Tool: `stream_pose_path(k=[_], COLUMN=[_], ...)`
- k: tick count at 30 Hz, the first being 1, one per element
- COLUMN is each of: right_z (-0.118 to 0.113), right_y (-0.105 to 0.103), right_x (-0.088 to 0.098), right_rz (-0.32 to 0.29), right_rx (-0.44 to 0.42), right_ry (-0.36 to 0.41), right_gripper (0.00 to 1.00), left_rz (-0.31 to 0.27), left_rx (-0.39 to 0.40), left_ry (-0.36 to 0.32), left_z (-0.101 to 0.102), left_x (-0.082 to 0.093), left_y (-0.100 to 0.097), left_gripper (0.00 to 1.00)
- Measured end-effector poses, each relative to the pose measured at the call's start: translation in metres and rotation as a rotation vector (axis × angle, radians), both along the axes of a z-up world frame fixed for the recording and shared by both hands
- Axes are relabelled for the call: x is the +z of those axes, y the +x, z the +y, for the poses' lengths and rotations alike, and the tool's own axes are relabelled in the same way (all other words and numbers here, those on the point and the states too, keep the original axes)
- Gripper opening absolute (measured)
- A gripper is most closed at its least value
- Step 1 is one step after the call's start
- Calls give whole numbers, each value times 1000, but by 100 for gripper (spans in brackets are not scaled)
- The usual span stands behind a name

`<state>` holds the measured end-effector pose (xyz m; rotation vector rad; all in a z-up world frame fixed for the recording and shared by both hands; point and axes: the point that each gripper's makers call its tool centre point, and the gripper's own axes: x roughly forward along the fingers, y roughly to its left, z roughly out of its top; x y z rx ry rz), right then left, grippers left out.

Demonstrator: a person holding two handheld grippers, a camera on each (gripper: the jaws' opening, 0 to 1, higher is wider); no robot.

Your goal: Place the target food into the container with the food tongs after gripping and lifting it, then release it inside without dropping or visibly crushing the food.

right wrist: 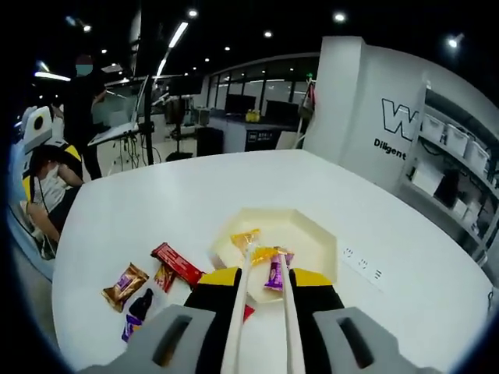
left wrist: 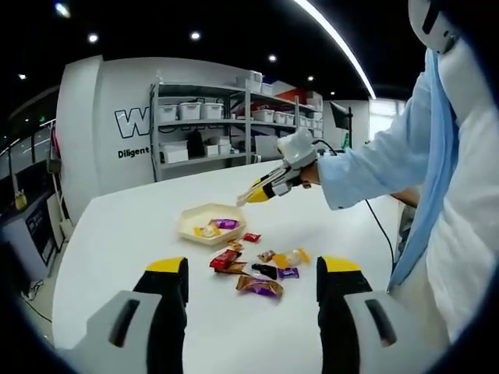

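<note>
While the right gripper hangs above the shallow cream hexagonal tray, its jaws clamp the pale food tongs; the two tong arms stand slightly apart, with a purple-wrapped candy between their tips and a yellow-wrapped sweet just beyond, both over the tray; whether the tips actually grip the purple candy cannot be told; the left gripper hovers with jaws spread wide, nothing between them, above loose wrapped snacks on the white table.
</note>
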<state>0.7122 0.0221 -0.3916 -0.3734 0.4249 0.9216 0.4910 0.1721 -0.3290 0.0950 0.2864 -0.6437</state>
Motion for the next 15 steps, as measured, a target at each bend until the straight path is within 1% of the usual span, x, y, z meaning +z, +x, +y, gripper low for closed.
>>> stream_pose_path(k=[2,8,15], right_z=[-1,-4,-10], right_y=[-3,-19,-28], right_x=[-3,-13,-25], right_rz=[6,36,64], right_rx=[-2,-23,-49], right_ry=[0,4,9], right_gripper=[19,19,19], left_rz=[0,-2,-3], left_rx=[0,-6,-13], left_ry=[-2,-3,-13], left_z=[0,-1,-1], left_x=[0,0,0], left_y=[0,1,1], left_gripper=[64,64,64])
